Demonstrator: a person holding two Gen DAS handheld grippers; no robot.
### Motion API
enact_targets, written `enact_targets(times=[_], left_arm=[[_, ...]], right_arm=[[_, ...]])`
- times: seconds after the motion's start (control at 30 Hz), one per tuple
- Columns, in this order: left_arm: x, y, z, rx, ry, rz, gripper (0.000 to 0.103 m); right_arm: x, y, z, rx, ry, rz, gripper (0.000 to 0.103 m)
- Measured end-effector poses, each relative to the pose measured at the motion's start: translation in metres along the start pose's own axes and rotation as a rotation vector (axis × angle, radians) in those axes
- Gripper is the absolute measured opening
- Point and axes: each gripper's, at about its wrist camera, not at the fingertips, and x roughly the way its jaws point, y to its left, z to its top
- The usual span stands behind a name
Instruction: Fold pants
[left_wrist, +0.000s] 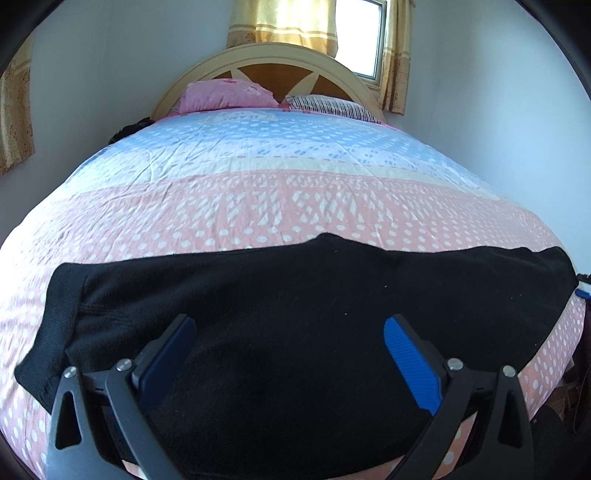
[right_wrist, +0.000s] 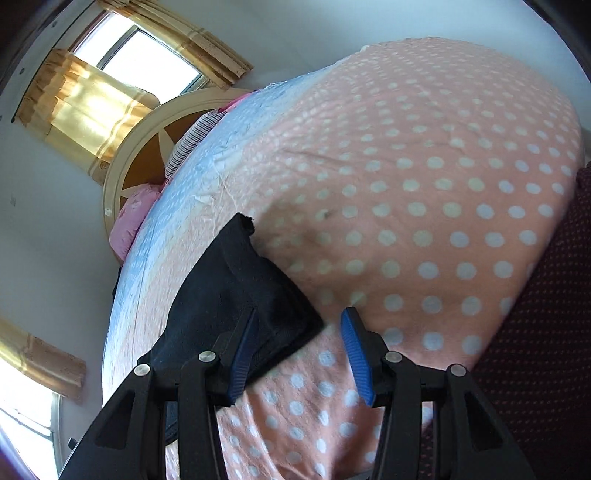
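1. Black pants (left_wrist: 280, 302) lie spread crosswise on the near part of the bed (left_wrist: 258, 192), over its pink dotted cover; their lower edge is hidden behind the tool fingers.
2. Left tool (left_wrist: 290, 354): jaws released and wide, hovering above the pants, nothing between the pads.
3. Right tool (right_wrist: 297, 354): jaws parted, gripping nothing; one end of the pants (right_wrist: 236, 295) lies partly behind its left finger (right_wrist: 242, 354).
4. The right wrist view is tilted; the pink pillow (left_wrist: 227, 95) and striped pillow (left_wrist: 332, 105) rest against the headboard (left_wrist: 266, 59).
5. A dark dotted fabric (right_wrist: 546, 314) beside the bed is cut off and unidentifiable.
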Motion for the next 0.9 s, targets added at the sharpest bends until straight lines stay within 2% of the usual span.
enact_targets(times=[0.07,0.4,0.53,0.57,0.63,0.67,0.7,0.83,0.9], left_arm=[[0.000,0.003,-0.002,-0.012,0.004,-0.002,0.103],[0.002,0.003,-0.006,-0.024,0.018,-0.013,0.103],[0.001,0.003,-0.006,-0.028,0.018,-0.014,0.103],[0.001,0.003,-0.006,-0.029,0.019,-0.015,0.103],[0.002,0.003,-0.006,-0.031,0.021,-0.018,0.103],[0.002,0.003,-0.006,-0.031,0.023,-0.020,0.103],[0.002,0.003,-0.006,-0.032,0.024,-0.021,0.103],[0.002,0.003,-0.006,-0.037,0.023,-0.023,0.103],[0.001,0.003,-0.007,-0.043,0.021,-0.022,0.103]], right_arm=[[0.003,0.003,0.000,-0.022,-0.003,-0.004,0.049],[0.018,0.006,0.005,0.017,-0.016,0.091,0.049],[0.018,-0.002,0.004,0.057,0.021,0.192,0.048],[0.016,-0.003,0.003,0.054,0.022,0.186,0.047],[0.018,-0.004,0.005,0.058,0.022,0.176,0.037],[0.018,-0.005,0.003,0.060,0.023,0.169,0.016],[0.019,-0.007,0.003,0.071,0.028,0.178,0.012],[0.007,0.003,0.002,0.047,-0.032,0.229,0.012],[0.002,0.014,0.001,0.015,-0.056,0.222,0.012]])
